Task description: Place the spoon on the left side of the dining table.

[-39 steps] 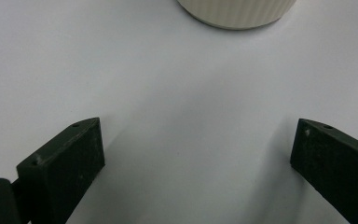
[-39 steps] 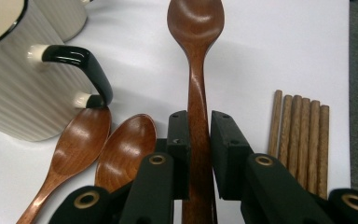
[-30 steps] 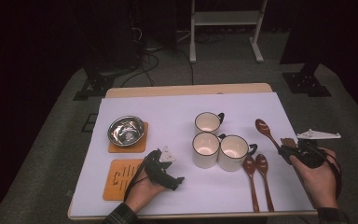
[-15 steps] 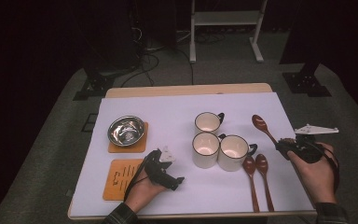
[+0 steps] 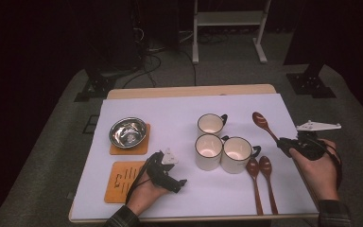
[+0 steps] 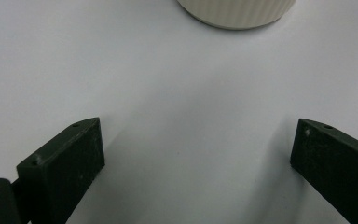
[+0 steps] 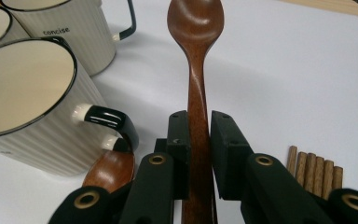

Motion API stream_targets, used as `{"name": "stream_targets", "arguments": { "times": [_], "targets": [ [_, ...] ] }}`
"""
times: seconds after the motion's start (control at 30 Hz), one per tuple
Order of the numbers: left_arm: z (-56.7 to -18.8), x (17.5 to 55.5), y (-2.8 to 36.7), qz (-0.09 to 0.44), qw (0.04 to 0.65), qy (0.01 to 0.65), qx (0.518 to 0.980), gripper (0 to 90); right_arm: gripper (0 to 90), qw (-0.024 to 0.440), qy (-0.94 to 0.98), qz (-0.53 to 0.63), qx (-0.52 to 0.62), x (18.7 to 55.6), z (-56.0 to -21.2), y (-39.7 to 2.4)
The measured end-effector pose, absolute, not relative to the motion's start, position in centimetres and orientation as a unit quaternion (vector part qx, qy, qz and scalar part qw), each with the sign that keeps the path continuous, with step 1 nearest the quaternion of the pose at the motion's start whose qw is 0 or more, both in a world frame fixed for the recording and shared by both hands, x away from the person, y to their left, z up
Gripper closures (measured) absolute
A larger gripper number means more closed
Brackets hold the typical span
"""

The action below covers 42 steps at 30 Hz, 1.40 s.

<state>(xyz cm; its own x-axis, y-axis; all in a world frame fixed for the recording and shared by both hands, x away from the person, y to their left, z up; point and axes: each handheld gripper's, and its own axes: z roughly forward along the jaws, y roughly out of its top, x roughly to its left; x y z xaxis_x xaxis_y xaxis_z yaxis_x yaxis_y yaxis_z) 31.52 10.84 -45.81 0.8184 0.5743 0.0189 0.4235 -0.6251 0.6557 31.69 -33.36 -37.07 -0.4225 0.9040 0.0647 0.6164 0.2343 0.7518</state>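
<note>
White-covered table (image 5: pixel 179 109) carried three cream ribbed mugs with black rims (image 5: pixel 236 154), two brown wooden spoons (image 5: pixel 259 182) lying beside them. Right gripper (image 7: pixel 199 135) was clamped on the handle of a third brown wooden spoon (image 7: pixel 196 56), raised off the table right of the mugs. Left gripper (image 6: pixel 193 154) rested wide open, nothing between its jaws.
</note>
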Motion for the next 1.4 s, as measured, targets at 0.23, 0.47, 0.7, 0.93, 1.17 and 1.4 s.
{"name": "stream_targets", "arguments": {
  "times": [0.23,0.47,0.7,0.93,1.17,1.4],
  "targets": [
    [-45.8,31.5,10.8,0.114,0.331,0.279,0.894,1.7,77.5,0.198,0.762,0.368,0.496,32.0,-36.7,-33.2],
    [-45.8,31.5,10.8,0.114,0.331,0.279,0.894,1.7,77.5,0.201,0.761,0.372,0.492,32.2,-36.1,-33.0],
    [-45.8,31.5,10.8,0.114,0.331,0.279,0.894,1.7,77.5,0.199,0.761,0.376,0.49,32.4,-35.7,-33.0],
    [-45.8,31.5,10.8,0.114,0.332,0.28,0.894,1.7,77.5,0.199,0.763,0.379,0.484,32.6,-35.4,-32.6],
    [-45.8,31.5,10.8,0.114,0.332,0.28,0.894,1.7,77.5,0.196,0.765,0.38,0.481,33.0,-35.0,-32.1],
    [-45.8,31.5,10.8,0.114,0.331,0.279,0.894,1.7,77.5,0.195,0.768,0.383,0.475,33.3,-34.7,-31.6]
  ]
}}
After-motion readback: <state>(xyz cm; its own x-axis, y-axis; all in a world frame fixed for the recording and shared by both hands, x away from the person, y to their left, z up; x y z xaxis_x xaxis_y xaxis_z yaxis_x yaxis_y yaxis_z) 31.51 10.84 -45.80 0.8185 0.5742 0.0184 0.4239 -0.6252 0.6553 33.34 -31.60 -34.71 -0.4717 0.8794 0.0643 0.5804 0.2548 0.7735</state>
